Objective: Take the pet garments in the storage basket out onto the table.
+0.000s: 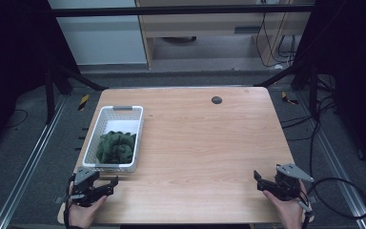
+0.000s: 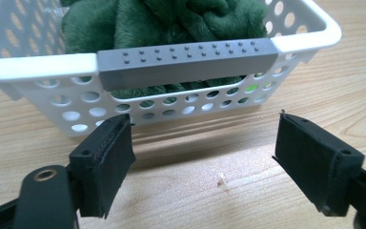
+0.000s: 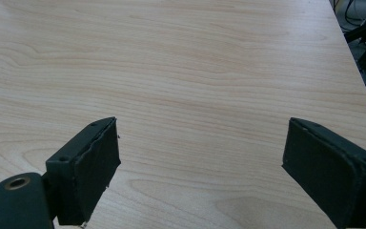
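A white perforated basket (image 1: 138,125) with grey handles stands at the table's left side, and a dark green plush cloth (image 1: 117,147) lies bunched inside it. My left gripper (image 1: 109,184) rests at the front left corner, just short of the basket's near end, jaws open and empty. In the left gripper view the basket's grey handle (image 2: 186,61) sits close ahead, with the green cloth (image 2: 171,21) behind it and my left gripper (image 2: 205,145) open over bare wood. My right gripper (image 1: 258,179) sits at the front right, open; in its own view the right gripper (image 3: 202,157) has only tabletop between its jaws.
The wooden table (image 1: 205,143) has a small dark round hole cover (image 1: 216,99) near its far edge. Black frame struts and cables run beside the table on both sides. A cable loops on the floor at the right (image 1: 343,195).
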Demonstrator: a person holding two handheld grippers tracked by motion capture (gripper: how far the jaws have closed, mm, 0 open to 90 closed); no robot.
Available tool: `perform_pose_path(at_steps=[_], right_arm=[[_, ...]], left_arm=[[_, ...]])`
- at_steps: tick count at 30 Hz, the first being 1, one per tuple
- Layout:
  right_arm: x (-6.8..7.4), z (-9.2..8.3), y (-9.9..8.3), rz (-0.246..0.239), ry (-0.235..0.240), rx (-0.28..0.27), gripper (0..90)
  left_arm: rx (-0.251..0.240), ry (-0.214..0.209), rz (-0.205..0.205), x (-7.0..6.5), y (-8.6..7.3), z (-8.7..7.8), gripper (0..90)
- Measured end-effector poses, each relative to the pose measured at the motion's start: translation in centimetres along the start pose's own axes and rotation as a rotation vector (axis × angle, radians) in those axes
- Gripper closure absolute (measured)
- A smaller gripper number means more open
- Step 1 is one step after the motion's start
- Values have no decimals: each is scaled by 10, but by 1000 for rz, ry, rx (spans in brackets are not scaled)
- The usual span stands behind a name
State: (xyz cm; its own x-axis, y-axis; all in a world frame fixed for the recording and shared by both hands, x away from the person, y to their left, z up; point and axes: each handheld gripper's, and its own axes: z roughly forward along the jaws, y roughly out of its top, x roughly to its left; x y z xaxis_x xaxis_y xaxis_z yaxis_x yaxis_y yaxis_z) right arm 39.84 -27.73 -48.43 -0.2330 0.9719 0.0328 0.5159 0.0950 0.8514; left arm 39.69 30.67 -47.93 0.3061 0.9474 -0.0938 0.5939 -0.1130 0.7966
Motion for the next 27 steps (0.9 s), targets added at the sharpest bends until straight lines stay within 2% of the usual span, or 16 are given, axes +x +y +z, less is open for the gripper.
perform_pose_path(at_steps=[6,12,27], right_arm=[[2,-1,1,-22,6,-18,120],[4,0,0,-27,16,-1,117],[5,3,-1,-49,25,17,118]], left_arm=[[-25,-6,-10,1,1,-7,206],[-44,-8,-4,1,4,-12,207],[-86,-7,-30,3,9,-21,204]])
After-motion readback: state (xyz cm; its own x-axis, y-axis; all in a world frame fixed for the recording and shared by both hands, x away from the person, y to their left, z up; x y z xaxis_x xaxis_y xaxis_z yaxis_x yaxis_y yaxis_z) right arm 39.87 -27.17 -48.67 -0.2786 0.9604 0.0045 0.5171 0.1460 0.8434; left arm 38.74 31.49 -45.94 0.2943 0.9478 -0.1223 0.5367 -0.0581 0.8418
